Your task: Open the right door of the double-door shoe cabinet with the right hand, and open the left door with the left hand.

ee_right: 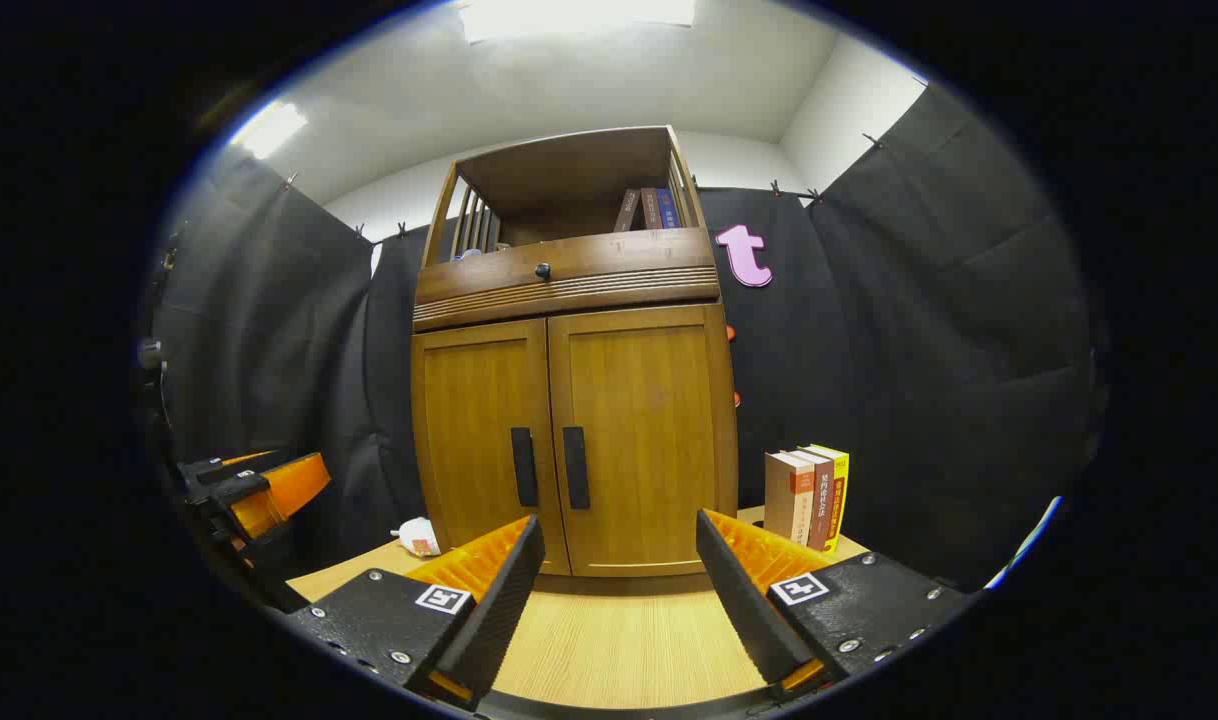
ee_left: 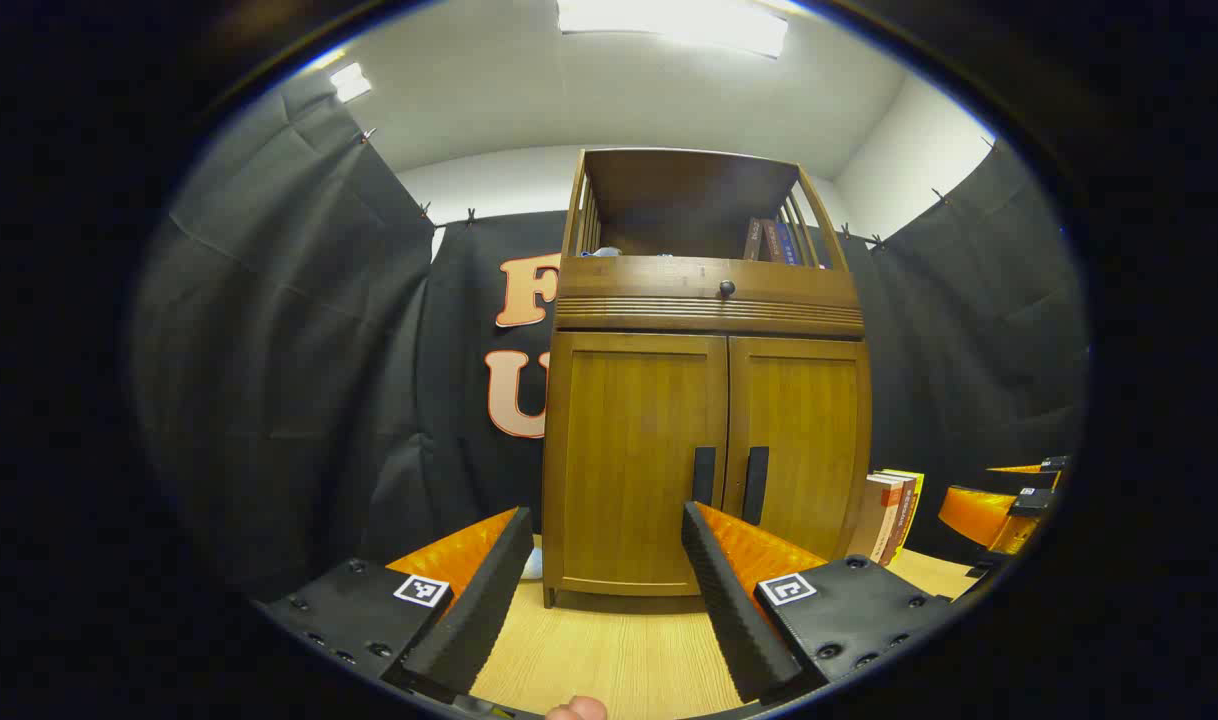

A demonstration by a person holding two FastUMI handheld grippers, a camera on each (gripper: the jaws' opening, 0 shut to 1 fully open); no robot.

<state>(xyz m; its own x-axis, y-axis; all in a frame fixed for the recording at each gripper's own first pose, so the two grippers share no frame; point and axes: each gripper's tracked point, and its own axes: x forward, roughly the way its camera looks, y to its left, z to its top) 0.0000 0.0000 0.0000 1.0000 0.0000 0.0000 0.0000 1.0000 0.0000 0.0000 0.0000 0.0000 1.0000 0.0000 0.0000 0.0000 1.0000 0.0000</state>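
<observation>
Centre of both views: wooden cabinet (ee_right: 574, 400), panelled left door (ee_left: 634, 460) and right door (ee_right: 644, 430) closed, slim dark handles (ee_right: 575, 467). Lower frame: left gripper (ee_left: 601, 560) and right gripper (ee_right: 619, 570), ridged jaws wide apart, empty, above grained tabletop (ee_right: 619, 640).

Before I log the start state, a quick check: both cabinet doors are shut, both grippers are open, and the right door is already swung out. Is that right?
Not quite. The right door is not swung out: it sits flush and shut beside the left door, as the right gripper view shows. The rest holds: the left gripper and right gripper hang before the cabinet with jaws apart.
</observation>
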